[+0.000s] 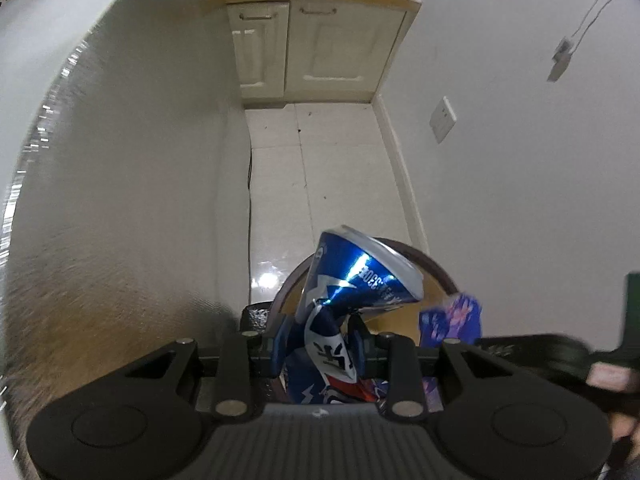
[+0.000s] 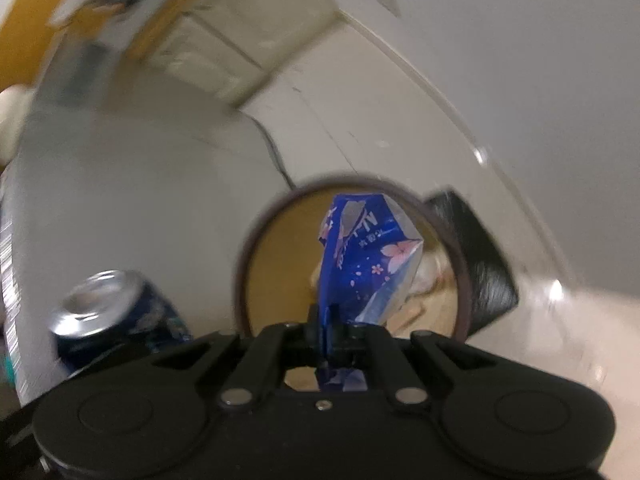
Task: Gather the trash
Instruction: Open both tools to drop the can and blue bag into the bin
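My left gripper (image 1: 318,346) is shut on a crushed blue drink can (image 1: 352,276), which sticks up and forward above a round brown-rimmed bin (image 1: 436,270). My right gripper (image 2: 334,330) is shut on a crumpled blue carton with pink blossoms (image 2: 364,248), held right over the same bin (image 2: 256,240), whose tan inside holds pale scraps. In the right wrist view the can (image 2: 112,312) appears at lower left with its silver top showing. In the left wrist view the carton (image 1: 452,318) shows at the right of the can, with the right gripper's dark body behind it.
A pale appliance side (image 1: 132,200) fills the left. Cream cabinet doors (image 1: 316,40) close the far end of a narrow tiled floor strip (image 1: 320,168). A white wall with a socket (image 1: 442,120) runs along the right. A black object (image 2: 476,256) lies beside the bin.
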`<state>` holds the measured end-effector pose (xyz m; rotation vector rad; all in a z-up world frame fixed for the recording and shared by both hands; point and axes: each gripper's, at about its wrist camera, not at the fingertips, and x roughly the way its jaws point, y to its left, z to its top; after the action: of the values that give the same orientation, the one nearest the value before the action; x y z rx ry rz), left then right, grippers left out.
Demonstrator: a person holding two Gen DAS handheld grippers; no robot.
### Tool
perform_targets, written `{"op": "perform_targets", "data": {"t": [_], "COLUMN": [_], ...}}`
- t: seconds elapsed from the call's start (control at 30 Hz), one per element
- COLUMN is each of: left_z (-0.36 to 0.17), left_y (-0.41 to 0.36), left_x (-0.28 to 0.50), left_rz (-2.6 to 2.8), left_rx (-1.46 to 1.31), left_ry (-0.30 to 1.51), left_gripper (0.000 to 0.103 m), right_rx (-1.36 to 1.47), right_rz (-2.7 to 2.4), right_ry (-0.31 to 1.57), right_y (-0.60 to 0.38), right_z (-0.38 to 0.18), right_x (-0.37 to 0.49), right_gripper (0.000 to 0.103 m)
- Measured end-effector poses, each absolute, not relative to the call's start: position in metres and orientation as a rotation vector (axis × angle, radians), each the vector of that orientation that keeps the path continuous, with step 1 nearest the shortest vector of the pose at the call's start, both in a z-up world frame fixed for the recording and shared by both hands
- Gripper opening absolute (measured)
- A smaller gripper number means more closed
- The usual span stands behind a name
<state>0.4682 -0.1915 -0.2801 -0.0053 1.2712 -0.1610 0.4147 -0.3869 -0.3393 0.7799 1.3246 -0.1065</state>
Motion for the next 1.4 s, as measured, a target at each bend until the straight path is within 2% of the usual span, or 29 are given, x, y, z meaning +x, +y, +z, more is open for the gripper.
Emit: {"op": "perform_targets", "data": {"t": [0.13,0.2,0.27,0.37,0.6,1.0,1.07,1.13,1.2,1.4], "left_z": [-0.298,-0.309,-0.319,-0.334,-0.372,-0.450,-0.460,-0.465,-0.467,-0.459], "left_y": [-0.193,-0.196,-0.199,-0.207,-0.225,-0.255,-0.264,-0.269,-0.270,-0.267], "left_x": [0.476,0.479,0.482,0.488,0.499,0.523,0.525,0.524,0.523,0.517], "left_rz": [-0.174,-0.182,-0.190,-0.209,-0.252,-0.269,-0.281,-0.284,-0.288,-0.279], "left_rx": [0.005,0.018,0.024,0.037,0.031,-0.144,-0.111,-0.075,-0.063,-0.007], "left_ry": [1.293,1.309,1.324,1.344,1.395,1.538,1.559,1.567,1.572,1.562], "left_gripper": [0.033,0.033,0.033,0.033,0.033,0.034,0.040,0.056,0.062,0.062], "right_rx": [0.857,0.866,0.863,0.828,0.732,0.619,0.612,0.604,0.602,0.592], "right_rz": [-0.232,-0.281,-0.295,-0.298,-0.247,-0.197,-0.186,-0.181,-0.171,-0.149], "right_ry": [1.393,1.417,1.429,1.424,1.383,1.341,1.344,1.350,1.355,1.354], "right_y": [-0.378,-0.373,-0.370,-0.366,-0.378,-0.401,-0.401,-0.401,-0.401,-0.401], "right_z": [-0.389,-0.404,-0.411,-0.413,-0.404,-0.398,-0.400,-0.403,-0.404,-0.406], "right_x": [0.408,0.404,0.401,0.401,0.402,0.399,0.398,0.396,0.395,0.397], "right_gripper": [0.006,0.012,0.027,0.035,0.035,0.034,0.034,0.034,0.034,0.034]}}
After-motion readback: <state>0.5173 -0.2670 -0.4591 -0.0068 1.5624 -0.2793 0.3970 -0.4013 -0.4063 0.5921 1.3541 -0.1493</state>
